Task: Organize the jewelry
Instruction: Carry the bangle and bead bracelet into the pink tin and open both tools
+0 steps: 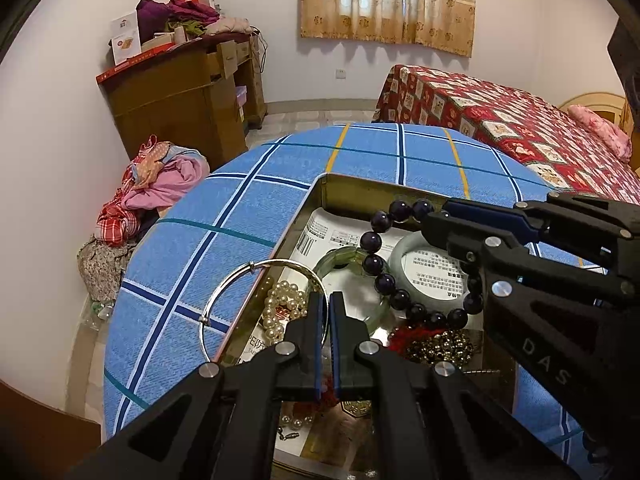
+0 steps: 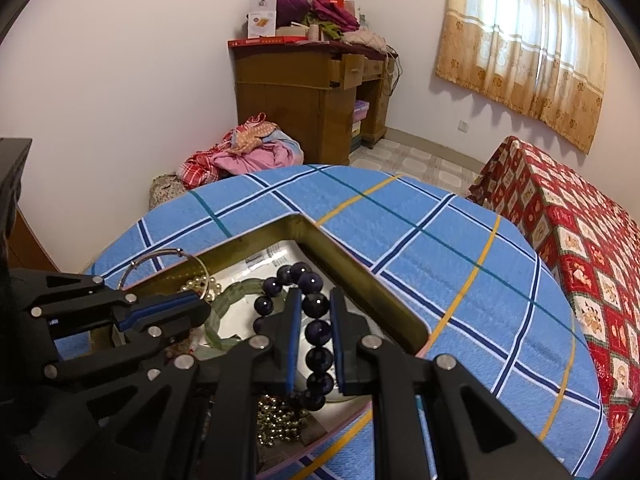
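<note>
Left gripper: the black two-finger left gripper point(image 1: 326, 300) with blue pads is pressed together on the thin silver wire bangle point(image 1: 256, 268); the pinch sits on the bangle's right arc, while the rest of the hoop stands up over the near-left wall of the tin and out above the cloth.

Right gripper: the black right gripper point(image 2: 316, 300) pinches the dark purple round-bead bracelet point(image 2: 316, 328); a column of beads runs between its blue pads; in the left wrist view the bracelet point(image 1: 384, 276) hangs as a loop from the fingertips, raised above the tin's contents.

Tin: a shallow rectangular gold-coloured metal tin point(image 1: 352, 184) lies open on the table; printed paper lines its floor.

Inside the tin: a translucent green jade bangle point(image 1: 340, 260) lies flat beside a pale grey-green jade bangle point(image 1: 404, 248), the two near touching; a white pearl-bead string point(image 1: 280, 304) is heaped by the left wall, under the silver hoop; a cluster of small brass-coloured beads point(image 1: 440, 346) with red thread point(image 1: 408, 336) lies toward the near right side.

Table: a blue checked cloth point(image 2: 440, 248) with navy, white, teal and yellow lines covers the rounded table under the tin.

Room: a brown wooden desk point(image 2: 296, 92) piled with clothes and boxes stands at the white wall; a heap of pink and red clothing point(image 2: 248, 152) lies on the floor; a bed with a red patchwork cover point(image 2: 580, 240) stands under the beige patterned curtain point(image 2: 520, 40).
</note>
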